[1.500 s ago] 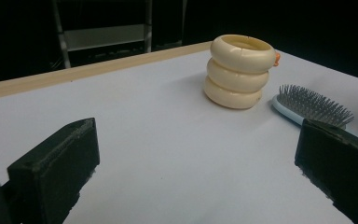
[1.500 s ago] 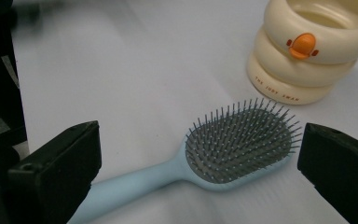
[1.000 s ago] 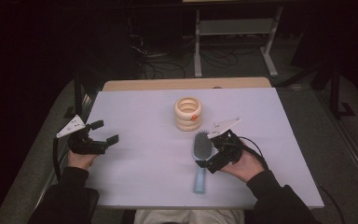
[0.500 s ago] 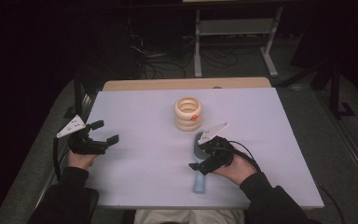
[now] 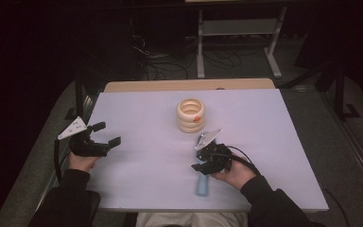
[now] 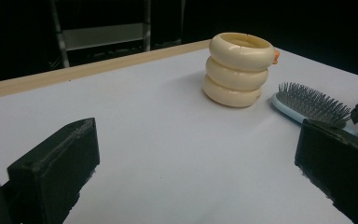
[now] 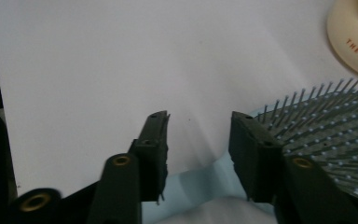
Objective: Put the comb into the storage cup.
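High view had the left gripper (image 5: 105,134) parked at the left edge of the white table (image 5: 142,113), jaws spread wide with nothing between them, and in the left gripper view its two black pads stood well apart over bare tabletop. Moving right, the cream stack of rings (image 5: 192,115) sat upright at the far middle of the table. Near it and a touch to the right lay the light-blue hairbrush (image 5: 202,185), flat on the table with bristles up, and the right gripper (image 5: 203,163) was down over it. In the right gripper view the jaws had just been closing and straddled the neck of the brush, where head meets handle; a gap seemed to remain on either side, so I judged the pads not yet pressing. The brush's long axis ran near to far: handle end toward the person at the near edge, bristled head pointing away toward the rings. So the reach looked done and the squeeze was under way; the clamp itself, the lift and whatever placing followed were all left to do.
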